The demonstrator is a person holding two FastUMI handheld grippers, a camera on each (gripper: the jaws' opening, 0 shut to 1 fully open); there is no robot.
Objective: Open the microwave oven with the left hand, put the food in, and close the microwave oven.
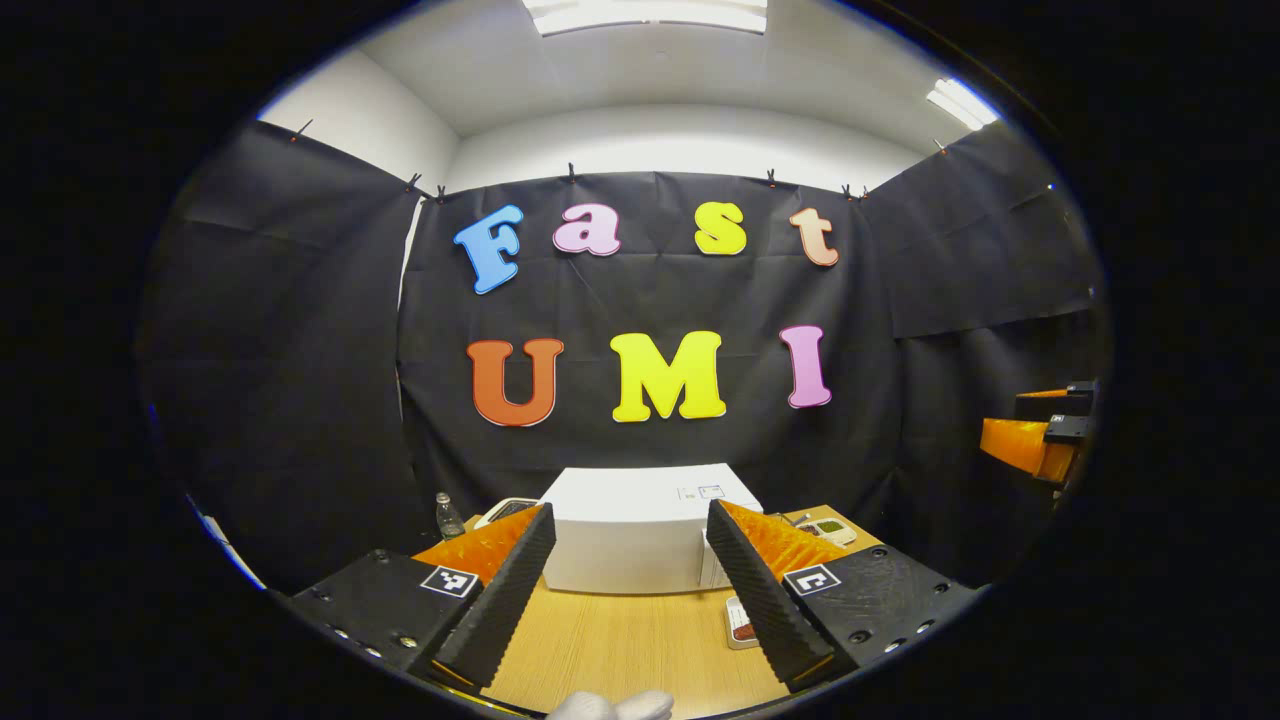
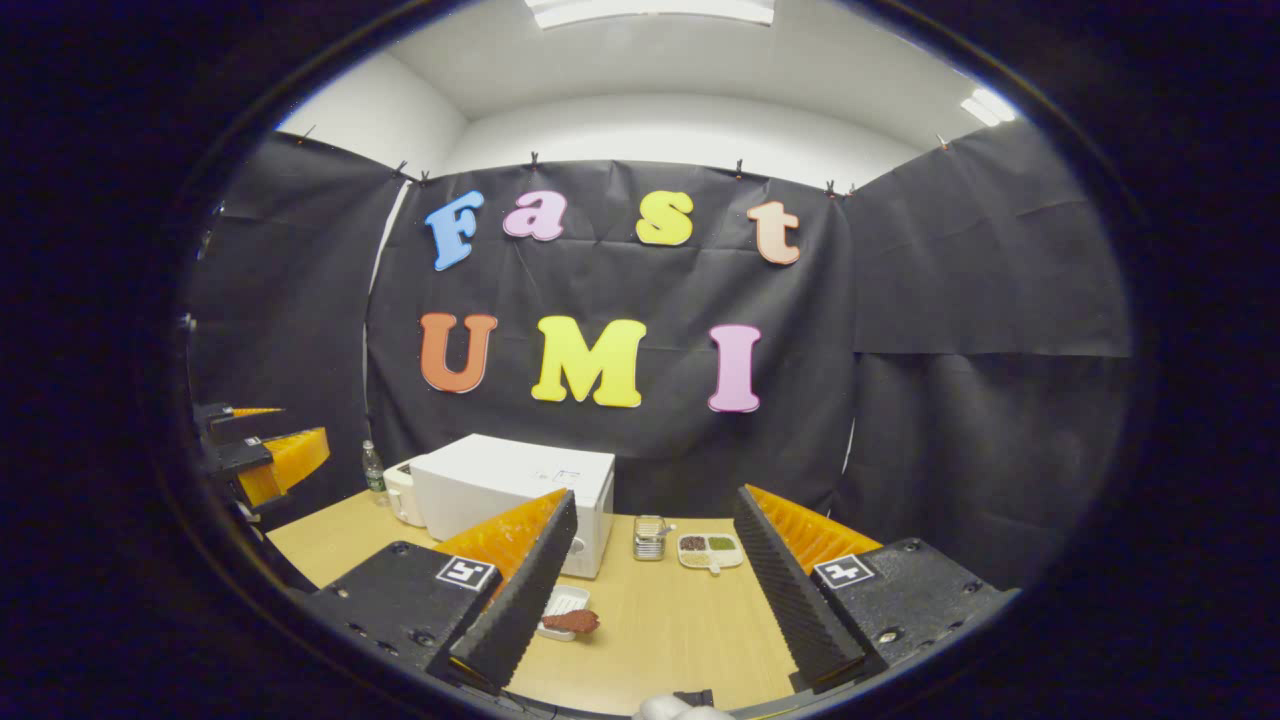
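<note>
Microwave (image 1: pixel 640 530) shut, far side of table (image 1: pixel 620 650) | food (image 2: pixel 572 621) on tray (image 2: pixel 560 603) before it | my left tongs (image 1: pixel 628 590) released | my right tongs (image 2: pixel 655 590) released | risk: left pull slides the light oven instead of opening door

White boxy microwave oven (image 2: pixel 515 490) stands upright on the wooden table, door closed — reddish-brown food (image 2: pixel 571 621) lies on a small white tray just before it

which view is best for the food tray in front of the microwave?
Right gripper view: the food tray lies on the table before the microwave, its brown food visible. In the left gripper view the tray is mostly hidden behind a tool finger.
</note>
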